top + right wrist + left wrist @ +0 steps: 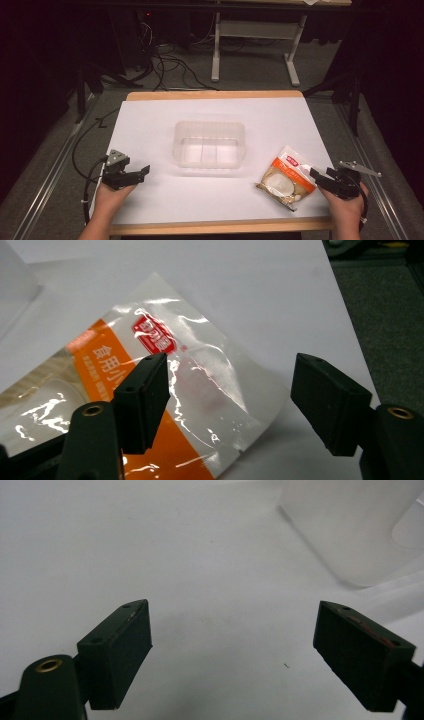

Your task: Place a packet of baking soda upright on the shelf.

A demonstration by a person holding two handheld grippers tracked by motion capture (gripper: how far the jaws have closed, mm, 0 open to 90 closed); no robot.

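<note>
Your right hand-held gripper (227,405) stands wide apart over the snack bag's (150,405) corner, clamping nothing; your left hand-held gripper (232,655) gapes empty, left of the bag.

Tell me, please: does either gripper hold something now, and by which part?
Nothing is held. The right gripper is open over a corner of the snack packet, pads not pressing it. The left gripper is open over the bare table.

Snack bag (286,176): clear glossy film, orange band with white characters, red logo patch, pale contents. Storage container (209,144): translucent, colourless. Table surface (150,200): white with light wooden edge. Right gripper (320,176) and left gripper (141,172): black, brass-coloured screw inserts
</note>
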